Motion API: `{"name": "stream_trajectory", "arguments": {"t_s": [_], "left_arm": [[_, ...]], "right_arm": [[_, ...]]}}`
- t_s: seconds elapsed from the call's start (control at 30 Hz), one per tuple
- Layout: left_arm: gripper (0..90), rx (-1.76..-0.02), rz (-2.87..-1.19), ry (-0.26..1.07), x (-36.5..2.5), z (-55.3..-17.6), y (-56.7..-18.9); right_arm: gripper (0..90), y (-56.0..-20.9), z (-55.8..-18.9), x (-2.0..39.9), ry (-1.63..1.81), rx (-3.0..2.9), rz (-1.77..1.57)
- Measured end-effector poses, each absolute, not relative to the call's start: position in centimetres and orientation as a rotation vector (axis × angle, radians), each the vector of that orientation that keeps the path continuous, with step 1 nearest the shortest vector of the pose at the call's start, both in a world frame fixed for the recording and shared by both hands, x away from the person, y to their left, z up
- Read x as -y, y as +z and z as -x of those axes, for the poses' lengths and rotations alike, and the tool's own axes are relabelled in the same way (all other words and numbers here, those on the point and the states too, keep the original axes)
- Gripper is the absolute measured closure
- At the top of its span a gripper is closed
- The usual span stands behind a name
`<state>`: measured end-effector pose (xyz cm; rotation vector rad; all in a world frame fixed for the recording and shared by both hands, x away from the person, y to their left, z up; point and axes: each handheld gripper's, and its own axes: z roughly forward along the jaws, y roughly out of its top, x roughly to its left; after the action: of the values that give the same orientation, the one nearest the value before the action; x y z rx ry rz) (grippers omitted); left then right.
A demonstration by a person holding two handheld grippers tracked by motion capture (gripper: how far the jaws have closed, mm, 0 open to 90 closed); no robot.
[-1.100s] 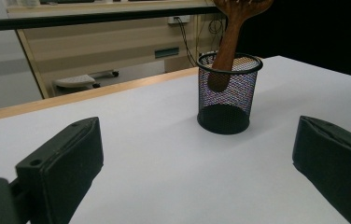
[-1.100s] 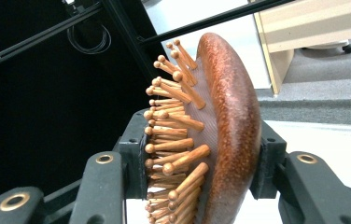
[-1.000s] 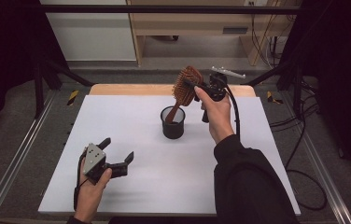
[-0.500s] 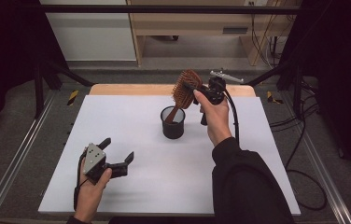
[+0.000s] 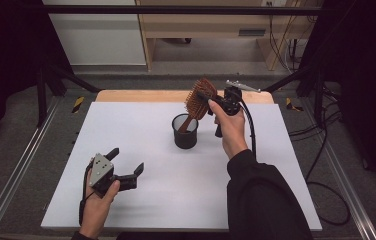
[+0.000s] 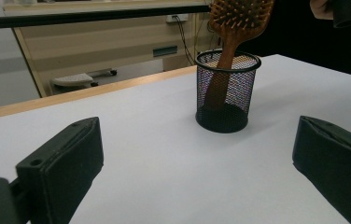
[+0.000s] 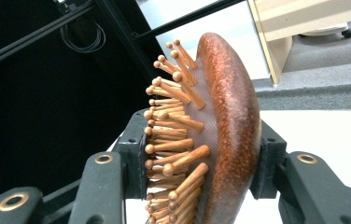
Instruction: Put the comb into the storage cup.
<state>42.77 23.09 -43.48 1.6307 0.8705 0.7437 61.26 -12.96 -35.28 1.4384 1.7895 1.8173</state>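
A wooden hairbrush (image 5: 196,106) stands tilted with its handle inside a black mesh cup (image 5: 185,132) near the middle of the white table (image 5: 141,120). My right gripper (image 5: 207,100) is shut on the brush head (image 7: 232,126), one pad on the bristle side and the other on the smooth back. Its cable runs down along the dark sleeve. My left gripper (image 5: 126,160) rests at the table's front left, open, with nothing between its jaws. In the left gripper view the cup (image 6: 227,91) and brush handle (image 6: 225,60) stand beyond the gripper (image 6: 197,163).
A wooden strip (image 5: 141,95) edges the table's far side. A light wooden bench (image 5: 216,30) stands behind it. Metal rails (image 5: 16,170) run along both sides, and cables (image 5: 321,150) lie on the floor at right.
My right gripper and the brush have sunk slightly toward the cup. The left gripper has stayed put.
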Motion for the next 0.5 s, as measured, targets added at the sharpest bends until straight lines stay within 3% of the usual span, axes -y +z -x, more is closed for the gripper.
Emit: {"name": "stream_trajectory", "arguments": {"t_s": [0.5], "left_arm": [[2.1,-0.868,-1.634,0.742,-23.06,-42.78,-43.51]], "right_arm": [[51.1,-35.90,-61.25,13.02,1.838,-1.781,-1.460]]}}
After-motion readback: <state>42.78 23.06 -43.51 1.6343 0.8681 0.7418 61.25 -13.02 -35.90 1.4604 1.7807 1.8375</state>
